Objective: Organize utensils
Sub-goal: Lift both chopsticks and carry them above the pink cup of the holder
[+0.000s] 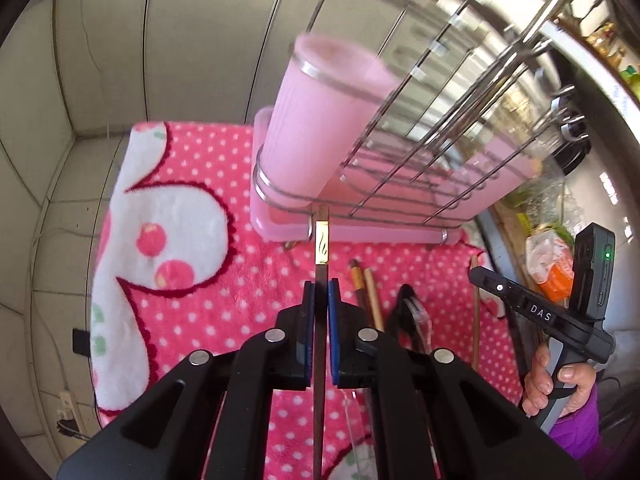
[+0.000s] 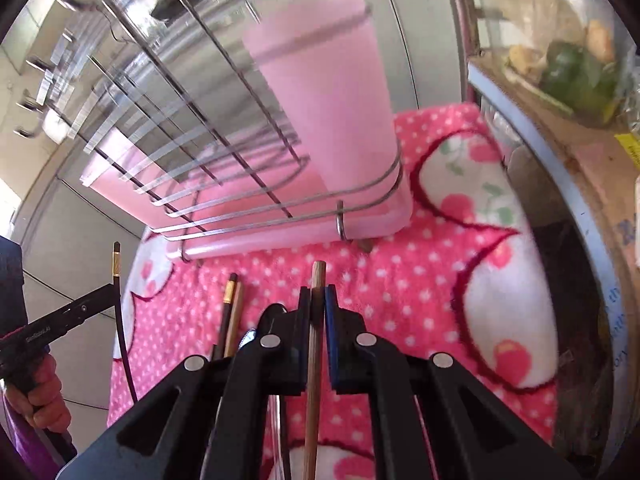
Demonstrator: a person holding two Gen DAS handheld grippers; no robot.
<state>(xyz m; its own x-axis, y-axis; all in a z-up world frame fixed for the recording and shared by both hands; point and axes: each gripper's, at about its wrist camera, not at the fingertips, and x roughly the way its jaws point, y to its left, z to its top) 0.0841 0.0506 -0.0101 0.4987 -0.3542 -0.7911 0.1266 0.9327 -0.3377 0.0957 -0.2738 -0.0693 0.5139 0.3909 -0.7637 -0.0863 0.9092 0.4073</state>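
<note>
Now each claw grips one chopstick — left gripper the dark chopstick, right gripper the pale wooden chopstick — near the pink cup.

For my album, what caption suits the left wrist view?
Left gripper pinching a dark chopstick, aimed toward the pink cup in the wire rack.

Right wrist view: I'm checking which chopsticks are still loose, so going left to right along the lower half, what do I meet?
Left gripper holding a dark gold-banded chopstick → dark and light chopstick pair lying on the pink towel → right gripper clamping a light wooden chopstick.
</note>
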